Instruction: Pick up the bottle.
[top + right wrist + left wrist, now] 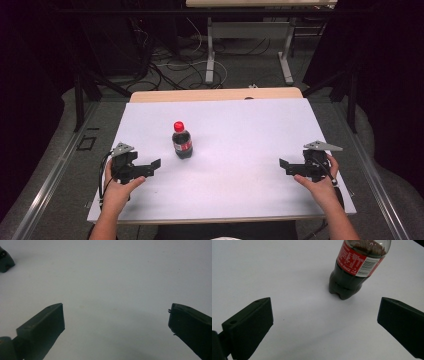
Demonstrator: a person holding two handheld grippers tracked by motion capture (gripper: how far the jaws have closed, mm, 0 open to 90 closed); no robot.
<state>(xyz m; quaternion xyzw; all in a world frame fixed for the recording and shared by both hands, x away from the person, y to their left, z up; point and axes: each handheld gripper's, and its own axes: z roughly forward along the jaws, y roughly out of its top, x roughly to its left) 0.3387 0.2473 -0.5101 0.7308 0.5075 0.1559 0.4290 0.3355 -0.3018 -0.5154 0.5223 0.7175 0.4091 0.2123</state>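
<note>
You have one cola bottle (182, 140) standing on the white table (240, 195), toward its left edge, and two grippers: left gripper (150, 168), right gripper (287, 166).

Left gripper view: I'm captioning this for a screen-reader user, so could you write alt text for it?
A cola bottle with a red label stands upright on a white table, ahead and toward the right. The left gripper has its two black jaws wide open in the foreground, with nothing between them and short of the bottle.
</note>
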